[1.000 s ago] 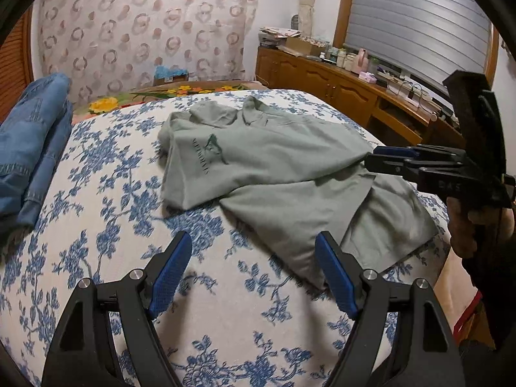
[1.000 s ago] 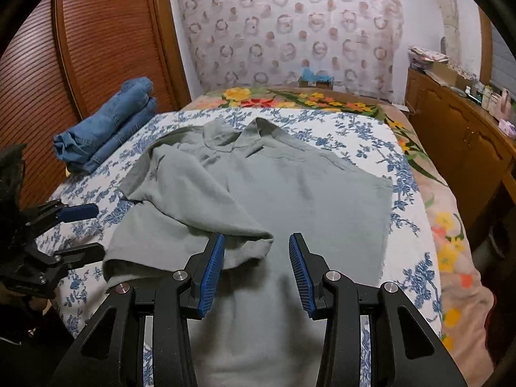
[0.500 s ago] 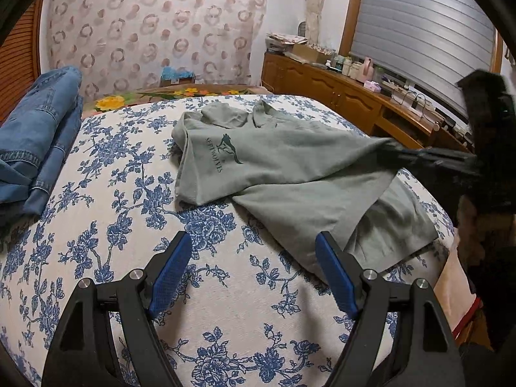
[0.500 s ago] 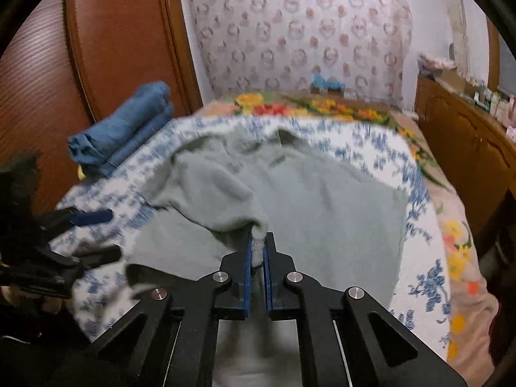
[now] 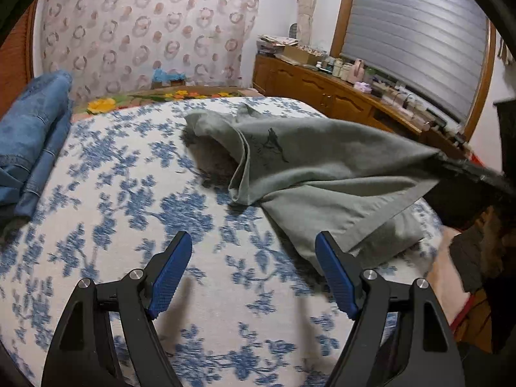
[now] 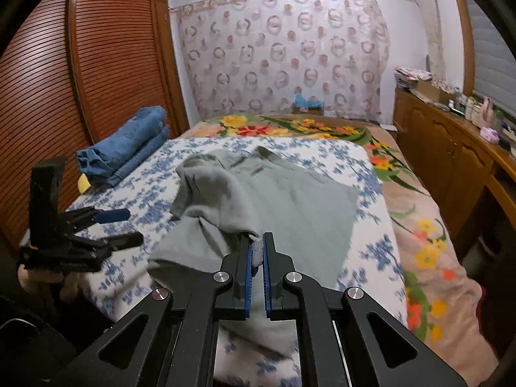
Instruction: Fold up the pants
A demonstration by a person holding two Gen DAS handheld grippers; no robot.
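Your right claw (image 6: 257, 259) pinching a fold of the grey-green garment (image 6: 290, 206), lifting it off the floral bed (image 5: 135, 200), your left claw (image 5: 253, 271) spread wide, holding nothing, folded jeans (image 6: 129, 145) beside.

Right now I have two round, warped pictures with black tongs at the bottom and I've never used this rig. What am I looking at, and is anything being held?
Each picture comes from a fisheye camera on a hand-held two-finger gripper, looking forward along its blue-padded fingers. No robot arm: a person holds both.

The left wrist view shows the left gripper open over the blue-flowered bedspread, holding nothing. The right wrist view shows the right gripper shut on an edge of the grey-green polo shirt, lifting it; the rest of the shirt lies on the bed. The garment shows a collar and a chest print, so it looks like a shirt, not pants.

Folded blue jeans lie on the bed by the wooden wardrobe. A wooden sideboard stands on the other side.
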